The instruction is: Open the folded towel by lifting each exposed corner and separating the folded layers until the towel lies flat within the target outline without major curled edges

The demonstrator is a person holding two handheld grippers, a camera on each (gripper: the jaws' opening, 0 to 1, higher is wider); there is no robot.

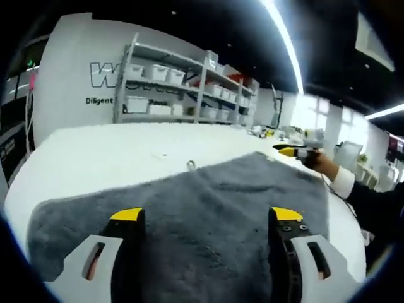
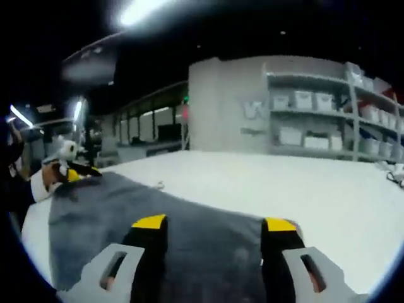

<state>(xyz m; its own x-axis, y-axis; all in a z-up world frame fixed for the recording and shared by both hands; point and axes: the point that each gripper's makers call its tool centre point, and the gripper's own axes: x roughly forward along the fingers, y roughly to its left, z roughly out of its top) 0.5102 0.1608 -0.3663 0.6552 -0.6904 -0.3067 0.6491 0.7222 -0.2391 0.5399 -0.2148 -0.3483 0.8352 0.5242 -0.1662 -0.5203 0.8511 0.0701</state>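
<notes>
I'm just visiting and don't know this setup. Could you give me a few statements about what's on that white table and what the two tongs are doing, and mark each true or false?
1. A grey towel lies on a white table. True.
2. The left tongs are clamped shut on the towel. False: their jaws stand apart, with towel visible between them.
3. The right tongs are open above the towel. True.
4. The towel is bright red. False: it is dark grey.
5. Shelves with white bins stand behind the table. True.
6. The other tongs seen in the left gripper view are at the towel's near edge. False: they sit at its far corner.
</notes>
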